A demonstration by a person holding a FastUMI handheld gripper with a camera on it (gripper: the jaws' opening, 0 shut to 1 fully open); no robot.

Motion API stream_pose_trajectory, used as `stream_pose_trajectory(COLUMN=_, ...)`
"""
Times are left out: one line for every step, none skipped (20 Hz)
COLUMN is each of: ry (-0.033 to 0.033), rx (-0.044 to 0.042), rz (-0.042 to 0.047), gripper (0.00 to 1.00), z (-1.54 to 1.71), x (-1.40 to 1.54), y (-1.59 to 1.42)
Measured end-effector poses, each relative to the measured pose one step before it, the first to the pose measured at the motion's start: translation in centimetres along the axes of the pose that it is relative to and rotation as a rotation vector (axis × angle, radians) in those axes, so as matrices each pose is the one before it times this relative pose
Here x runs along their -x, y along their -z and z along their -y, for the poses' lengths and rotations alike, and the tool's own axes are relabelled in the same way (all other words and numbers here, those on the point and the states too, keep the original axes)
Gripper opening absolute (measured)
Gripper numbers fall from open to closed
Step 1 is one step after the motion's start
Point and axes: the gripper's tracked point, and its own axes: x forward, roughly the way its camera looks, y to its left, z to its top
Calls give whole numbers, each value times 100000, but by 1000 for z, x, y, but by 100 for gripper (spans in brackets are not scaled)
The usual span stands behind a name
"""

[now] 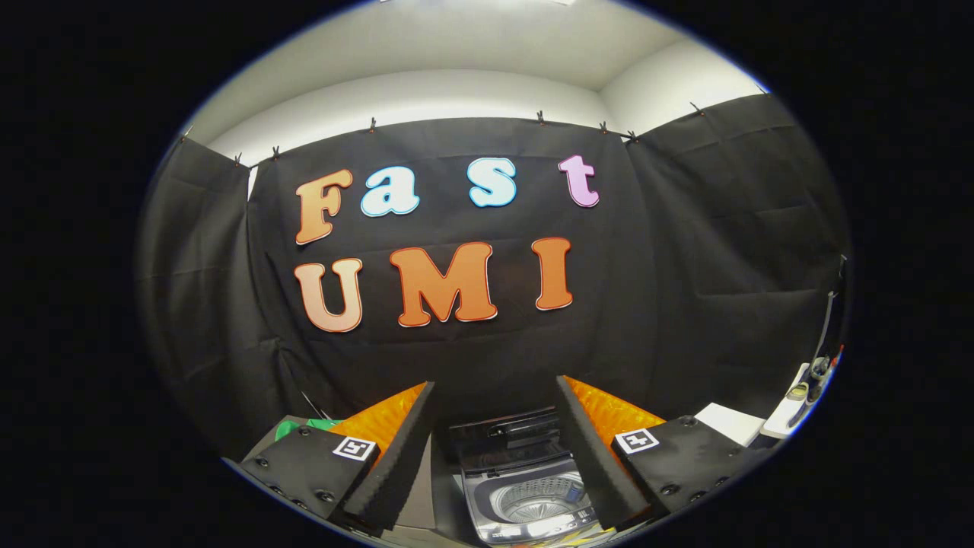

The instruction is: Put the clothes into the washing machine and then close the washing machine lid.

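Note:
My gripper [494, 449] stands open, its two fingers spread wide with nothing held between them. Below and between the fingers sits a small top-loading washing machine [525, 498]. Its dark lid [506, 438] is raised at the back, and the perforated metal drum [542, 496] shows inside with nothing visible in it. A bit of green cloth [304, 426] peeks out beyond the left finger. The machine's front is partly hidden by the right finger [597, 457].
The black cloth wall [685, 266] hangs close behind the machine. To the right of the right finger lies a white flat thing [730, 422], and further right a white ledge [791, 407] with cables and small items.

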Motion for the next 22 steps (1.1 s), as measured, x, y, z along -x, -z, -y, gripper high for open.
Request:
stream_pose_trajectory(ry=38, rx=-68, rz=88, gripper=99, z=-39, x=37, y=-66)
stream_pose_trajectory(ry=124, rx=-57, rz=157, gripper=99, z=69, x=27, y=73)
stream_pose_trajectory(ry=220, rx=-80, rz=23, gripper=99, z=60, x=-19, y=-5)
stream_pose_trajectory(ry=101, rx=-85, rz=104, gripper=99, z=52, x=38, y=42)
stream_pose_trajectory(ry=-17, rx=-38, rz=18, gripper=99, z=-35, x=-39, y=27)
stream_pose_trajectory(ry=-92, rx=-32, rz=-76, gripper=99, z=-39, x=45, y=12)
stream_pose_trajectory(ry=-270, rx=-9, rz=-111, gripper=99, z=-206, x=12, y=41)
stream_pose_trajectory(ry=-635, rx=126, rz=-119, gripper=99, z=-206, x=16, y=270)
stream_pose_trajectory(ry=-341, rx=141, rz=-161, gripper=99, z=-236, x=-88, y=33)
stream_pose_trajectory(ry=-48, rx=187, rz=-253, gripper=99, z=-5, x=-28, y=36)
stream_pose_trajectory(ry=38, rx=73, rz=-22, gripper=99, z=-58, x=0, y=211)
stream_pose_trajectory(ry=-175, rx=-50, rz=11, gripper=99, z=4, x=-58, y=70)
stream_pose_trajectory(ry=-374, rx=-3, rz=-225, gripper=99, z=-247, x=-48, y=126)
stream_pose_trajectory(ry=-502, rx=23, rz=-531, gripper=99, z=-496, x=-221, y=293)
stream_pose_trajectory(ry=-759, rx=40, rz=-891, gripper=99, z=-580, x=-233, y=485)
stream_pose_trajectory(ry=-1003, rx=110, rz=-966, gripper=99, z=-742, x=-235, y=515)
stream_pose_trajectory(ry=-1407, rx=253, rz=-998, gripper=99, z=-1024, x=-293, y=487)
stream_pose_trajectory(ry=-1681, rx=276, rz=-1149, gripper=99, z=-1068, x=-241, y=577)
stream_pose_trajectory(ry=-1818, rx=216, rz=-1170, gripper=99, z=-1217, x=-338, y=580)
stream_pose_trajectory(ry=-2084, rx=318, rz=-1214, gripper=99, z=-1361, x=-346, y=605)
stream_pose_trajectory(ry=-2047, rx=312, rz=-1564, gripper=99, z=-1433, x=-405, y=729)
stream_pose_trajectory(ry=-1959, rx=230, rz=-1619, gripper=99, z=-1413, x=-597, y=783)
